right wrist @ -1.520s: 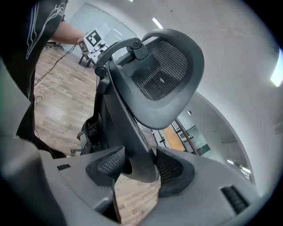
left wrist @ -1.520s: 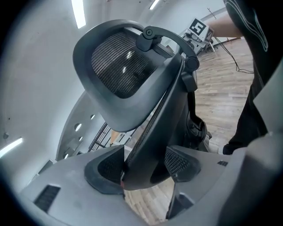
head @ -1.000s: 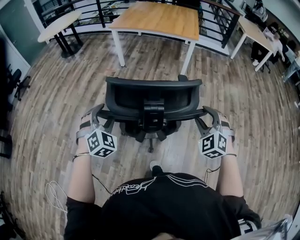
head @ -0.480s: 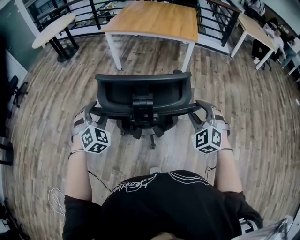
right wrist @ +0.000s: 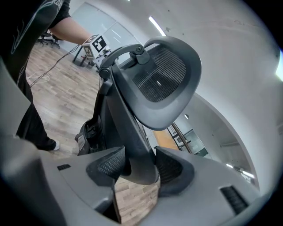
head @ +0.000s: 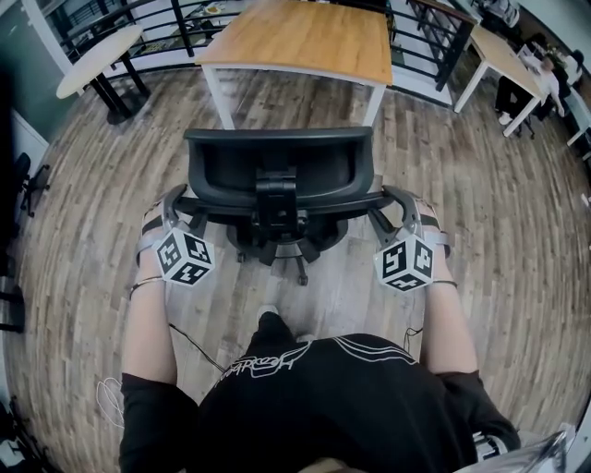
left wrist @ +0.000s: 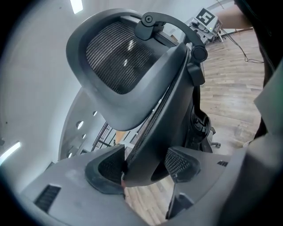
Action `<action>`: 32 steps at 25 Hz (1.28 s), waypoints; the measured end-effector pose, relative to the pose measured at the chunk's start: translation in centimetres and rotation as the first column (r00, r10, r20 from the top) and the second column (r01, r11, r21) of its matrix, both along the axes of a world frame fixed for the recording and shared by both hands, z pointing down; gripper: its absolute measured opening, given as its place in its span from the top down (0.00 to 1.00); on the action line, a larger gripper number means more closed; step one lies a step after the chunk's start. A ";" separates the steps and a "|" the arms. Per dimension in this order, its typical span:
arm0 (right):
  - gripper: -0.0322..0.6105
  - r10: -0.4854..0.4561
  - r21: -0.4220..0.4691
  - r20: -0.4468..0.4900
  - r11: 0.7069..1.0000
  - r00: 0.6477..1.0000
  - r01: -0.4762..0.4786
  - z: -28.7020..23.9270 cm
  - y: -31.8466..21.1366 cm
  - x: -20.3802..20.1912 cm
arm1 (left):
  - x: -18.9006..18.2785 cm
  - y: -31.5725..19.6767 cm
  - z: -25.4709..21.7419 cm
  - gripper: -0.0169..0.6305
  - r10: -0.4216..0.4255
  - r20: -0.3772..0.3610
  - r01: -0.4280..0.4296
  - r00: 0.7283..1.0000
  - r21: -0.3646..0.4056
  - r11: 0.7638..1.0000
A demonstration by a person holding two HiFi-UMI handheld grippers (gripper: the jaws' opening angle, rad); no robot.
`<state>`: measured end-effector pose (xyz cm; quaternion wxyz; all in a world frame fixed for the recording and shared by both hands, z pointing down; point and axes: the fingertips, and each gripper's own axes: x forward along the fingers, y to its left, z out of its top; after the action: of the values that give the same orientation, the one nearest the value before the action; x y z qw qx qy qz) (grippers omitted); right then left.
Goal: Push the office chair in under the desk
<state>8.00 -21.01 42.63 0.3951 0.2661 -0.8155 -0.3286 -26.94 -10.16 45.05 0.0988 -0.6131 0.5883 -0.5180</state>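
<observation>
Nearest the camera, the person's shoe (head: 268,319) is stepping forward between the two arms, a stride that was not showing half a second ago. Just ahead, the left tongs (head: 174,211) are clenching the left edge of the office chair (head: 277,171) back, and the right tongs (head: 400,205) are clamping its right edge; each gripper view is showing the dark frame wedged between ribbed pads. Compared with a second ago, tongs and chair are sitting farther forward together, and the gap to the desk (head: 305,37) is shrinking. The chair is standing upright between the tongs, its back turned to the person and its seat pointing at the desk, the wide backrest running crosswise from one tongs to the other. Only the head view is showing the castor base on the wood floor (head: 92,231) below the tongs and the desk beyond them. Only the gripper views are showing the mesh headrest (left wrist: 117,57) rising above the tongs, each with the opposite marker cube (right wrist: 97,44) past the chair. Behind the desk, a railing (head: 175,18) is running.
</observation>
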 end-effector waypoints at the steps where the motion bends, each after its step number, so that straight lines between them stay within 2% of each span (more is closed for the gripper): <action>1: 0.57 0.003 0.002 0.003 1.000 1.000 -0.003 0.4 -0.1 0.0 | -0.1 -0.3 0.3 0.55 0.004 0.005 -0.004 1.000 0.006 1.000; 13: 0.57 0.083 0.016 0.028 0.996 0.996 -0.084 3.6 -0.1 0.2 | -0.9 -3.8 3.3 0.56 0.070 0.054 -0.071 0.996 0.015 0.997; 18: 0.57 0.132 0.016 0.024 0.991 0.991 -0.132 2.3 -2.8 -4.4 | -5.8 -8.0 2.1 0.56 0.107 0.050 -0.108 0.993 0.012 0.994; 25: 0.57 0.191 0.020 0.023 0.981 0.981 -0.191 4.0 -4.1 -4.6 | -6.1 -10.9 3.5 0.56 0.155 0.052 -0.158 0.986 0.043 0.987; 29: 0.57 0.228 0.015 0.015 0.973 0.973 -0.228 1.4 -6.8 -8.4 | -10.0 -14.5 1.1 0.56 0.181 0.043 -0.183 0.982 0.036 0.982; 32: 0.57 0.232 0.018 0.014 0.972 0.973 -0.232 1.4 -8.0 -9.2 | -10.9 -16.2 1.2 0.56 0.188 0.046 -0.189 0.981 0.039 0.981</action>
<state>-1.20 -28.96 44.06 0.4232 0.3655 -0.7779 -0.2866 -37.81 -26.34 46.23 0.1731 -0.6527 0.5364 -0.5063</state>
